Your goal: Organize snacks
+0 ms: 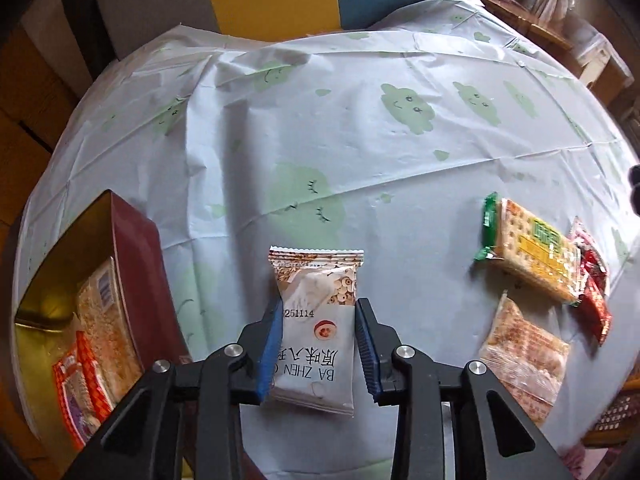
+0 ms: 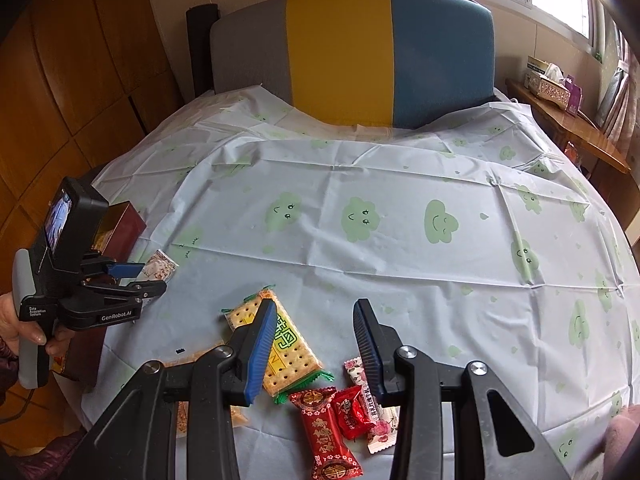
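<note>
A white biscuit packet (image 1: 316,280) with printed rings lies on the cloud-print cloth (image 1: 360,160). My left gripper (image 1: 319,308) is shut on it, one blue pad pressing each long edge. The right wrist view shows the same gripper (image 2: 132,276) pointing down at the packet (image 2: 162,264), held by a hand (image 2: 12,320). A dark red box (image 1: 136,248) at the left holds several snacks. My right gripper (image 2: 316,308) hangs open and empty over a green-ended cracker pack (image 2: 288,344), red candies (image 2: 324,428) and a flowered candy (image 2: 378,420).
A clear packet of orange crisps (image 1: 524,356) lies beside the cracker pack (image 1: 532,256). A grey, yellow and blue padded back (image 2: 340,52) stands behind the cloth. A wooden shelf (image 2: 568,120) with a tissue box runs along the right. Wooden panels are at the left.
</note>
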Demonstrator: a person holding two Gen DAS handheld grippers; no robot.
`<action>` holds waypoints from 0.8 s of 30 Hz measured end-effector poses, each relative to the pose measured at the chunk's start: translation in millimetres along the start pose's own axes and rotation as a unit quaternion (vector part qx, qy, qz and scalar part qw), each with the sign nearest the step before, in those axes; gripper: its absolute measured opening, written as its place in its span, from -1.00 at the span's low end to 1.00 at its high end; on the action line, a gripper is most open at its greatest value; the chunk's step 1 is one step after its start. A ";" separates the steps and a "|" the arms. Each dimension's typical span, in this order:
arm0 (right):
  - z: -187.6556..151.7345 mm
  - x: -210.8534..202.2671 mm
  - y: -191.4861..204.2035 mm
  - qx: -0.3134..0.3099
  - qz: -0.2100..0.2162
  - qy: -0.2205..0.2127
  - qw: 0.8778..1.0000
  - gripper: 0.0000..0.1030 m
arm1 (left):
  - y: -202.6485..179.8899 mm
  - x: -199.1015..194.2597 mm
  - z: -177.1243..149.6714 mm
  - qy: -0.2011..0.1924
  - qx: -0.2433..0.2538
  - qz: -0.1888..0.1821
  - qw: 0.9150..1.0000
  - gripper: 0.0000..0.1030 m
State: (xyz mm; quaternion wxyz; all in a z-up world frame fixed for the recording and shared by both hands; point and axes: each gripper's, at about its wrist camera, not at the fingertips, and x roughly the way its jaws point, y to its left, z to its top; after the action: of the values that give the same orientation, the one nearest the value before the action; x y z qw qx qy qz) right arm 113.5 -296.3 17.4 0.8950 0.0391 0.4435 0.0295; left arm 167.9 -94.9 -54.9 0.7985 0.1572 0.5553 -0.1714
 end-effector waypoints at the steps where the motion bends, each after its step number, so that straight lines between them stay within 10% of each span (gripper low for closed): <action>1: 0.1 -0.2 -0.1 0.000 -0.001 -0.001 1.000 -0.22 | -6.8 -3.5 -2.9 -0.003 -0.002 -0.017 1.000 -0.31; 8: -0.4 0.8 -1.5 0.005 -0.003 0.003 1.000 -0.22 | -38.1 -18.1 -30.4 -0.006 -0.021 -0.063 0.998 -0.22; 24: -0.2 -0.9 -45.5 0.123 0.022 0.003 0.992 -0.22 | -46.8 -18.3 -67.6 -0.046 -0.026 0.011 0.999 0.11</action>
State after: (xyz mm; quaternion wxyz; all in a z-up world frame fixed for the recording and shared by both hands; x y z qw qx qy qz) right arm 113.7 -341.6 13.6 0.8811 0.1590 0.4454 -0.0055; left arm 84.7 -105.0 -63.0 0.8289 0.1345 0.5203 -0.1551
